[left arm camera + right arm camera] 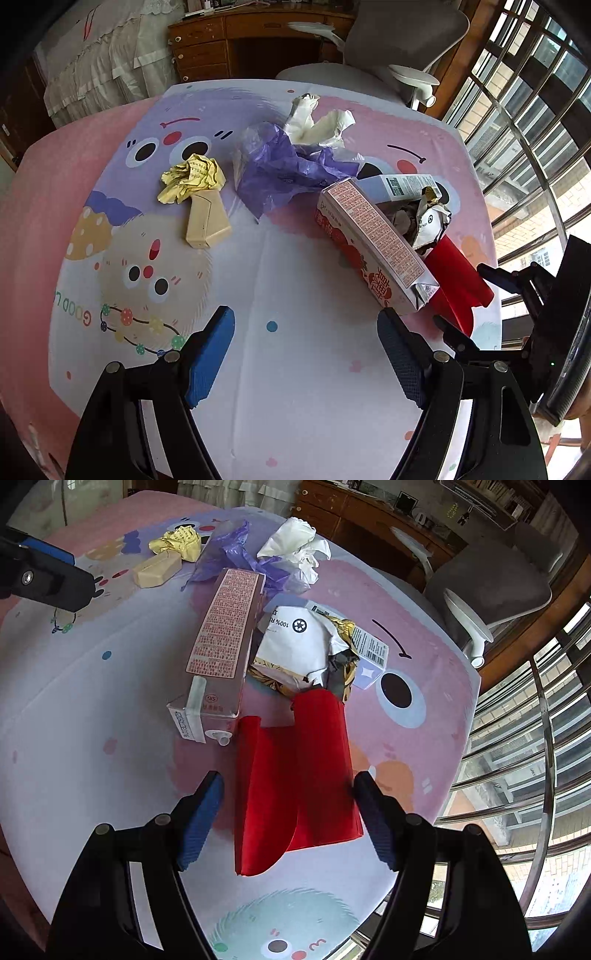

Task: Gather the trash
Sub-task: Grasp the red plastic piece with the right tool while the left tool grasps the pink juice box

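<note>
Looking through my left wrist camera, I see the left tongs (306, 328) spread wide apart, holding nothing, low in the frame over a bare patch of the cartoon-printed cloth on the worktop (295, 387). The trash lies in the upper half of that frame. A crumpled yellow paper (192, 177) sits left of centre, touching a small beige box (207, 219) just below it. A purple plastic bag (284, 170) is at centre, with a crumpled white tissue (317, 123) above it. A pink-and-white milk carton (373, 240) lies on its side at right of centre. A folded red paper (456, 280) pokes out behind the carton's lower end, and a crumpled white wrapper (432, 221) lies just above the red paper. A pale flat box (402, 186) lies behind the carton, toward the upper right.

In my right wrist camera, the right tongs (288, 790) are also apart, the fingers flanking the red paper, which fills the lower centre. The right finger (369, 801) looks to be at the paper's edge; the left finger stands clear of it. Nothing is clamped. The carton lies at centre left, its spout end toward the camera. An office chair (491, 576) stands beyond the worktop at upper right.
</note>
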Demonstrator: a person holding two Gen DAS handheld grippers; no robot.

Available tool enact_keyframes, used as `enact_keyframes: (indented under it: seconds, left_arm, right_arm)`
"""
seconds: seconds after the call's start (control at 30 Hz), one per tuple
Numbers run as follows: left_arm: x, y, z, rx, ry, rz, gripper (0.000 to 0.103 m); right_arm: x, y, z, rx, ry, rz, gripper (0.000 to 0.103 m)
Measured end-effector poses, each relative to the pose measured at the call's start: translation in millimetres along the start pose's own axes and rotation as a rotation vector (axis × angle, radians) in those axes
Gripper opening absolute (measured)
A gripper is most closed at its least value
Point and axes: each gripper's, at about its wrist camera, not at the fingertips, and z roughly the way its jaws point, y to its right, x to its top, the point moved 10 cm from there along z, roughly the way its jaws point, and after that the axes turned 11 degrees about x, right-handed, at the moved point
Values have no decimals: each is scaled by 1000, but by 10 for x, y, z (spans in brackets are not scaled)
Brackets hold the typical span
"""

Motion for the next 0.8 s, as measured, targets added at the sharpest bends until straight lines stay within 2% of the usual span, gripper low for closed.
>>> enact_keyframes:
  seconds: [0.07,0.1,0.13,0.17,0.23,0.27,0.43,0.73,0.77,0.8]
  left_arm:
    - [54,73,50,-15,-13,-10,81]
    - [82,120,73,-23,-17,-12,81]
    - [113,166,84,-30,-20,-12,81]
    - [142,214,99,-34,-23,-10,81]
    - [194,313,117,-40,-29,-3,81]
    - [218,366,140,-42,-33,0,81]
    - [311,651,270,-62,-74,29,81]
    - [398,940,695,-7,-175,19,81]
    - [401,957,737,-8,-182,14,80]
    - [399,975,769,-9,-187,13,75]
  right_arm:
    - [-32,-6,84,-17,-19,-18,68]
    - [-54,-4,117,-20,-27,-21,58]
    - [-71,9,146,-14,-31,-18,43]
    - [-76,21,157,4,-22,-6,40]
    - [-92,55,162,40,-12,28,23]
    - [-98,87,161,51,-9,46,20]
    - [-151,275,141,147,14,179,15]
    - [-199,482,150,238,42,361,14]
    - [-209,490,155,242,44,372,14]
    - [-218,498,151,244,47,382,14]
